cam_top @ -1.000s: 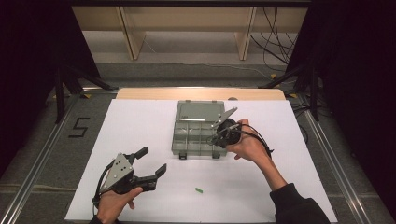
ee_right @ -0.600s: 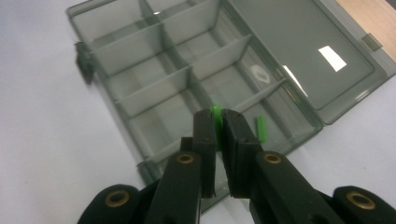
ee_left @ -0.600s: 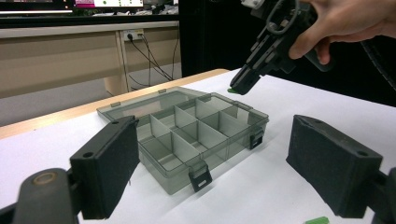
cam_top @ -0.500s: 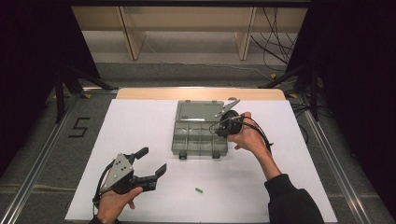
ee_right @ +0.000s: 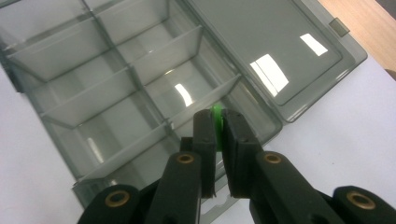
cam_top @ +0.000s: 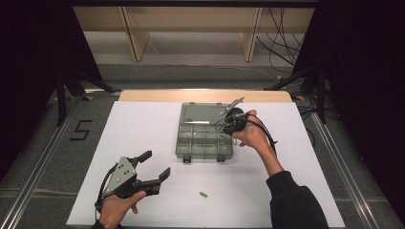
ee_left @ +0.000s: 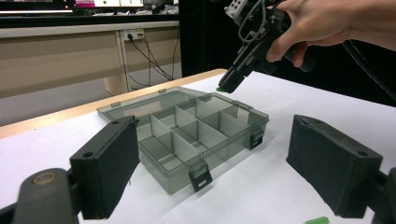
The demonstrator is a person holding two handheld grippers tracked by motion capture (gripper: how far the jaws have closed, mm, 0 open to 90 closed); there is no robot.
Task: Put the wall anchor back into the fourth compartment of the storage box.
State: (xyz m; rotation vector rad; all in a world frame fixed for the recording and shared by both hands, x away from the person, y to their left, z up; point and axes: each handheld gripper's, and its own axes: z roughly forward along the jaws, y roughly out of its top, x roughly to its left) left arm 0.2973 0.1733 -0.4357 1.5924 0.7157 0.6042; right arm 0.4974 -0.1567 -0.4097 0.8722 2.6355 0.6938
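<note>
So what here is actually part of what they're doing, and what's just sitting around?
In use:
- right gripper, shut on a small green piece
- open compartment box, which that gripper hangs over
- second green piece on the white table, likely next

Just there:
- left gripper, open, holding nothing
- shelving and cables behind

White-covered table (cam_top: 143, 129), open grey compartment box (cam_top: 203, 141) at centre, small green piece (cam_top: 203, 194) near front
</note>
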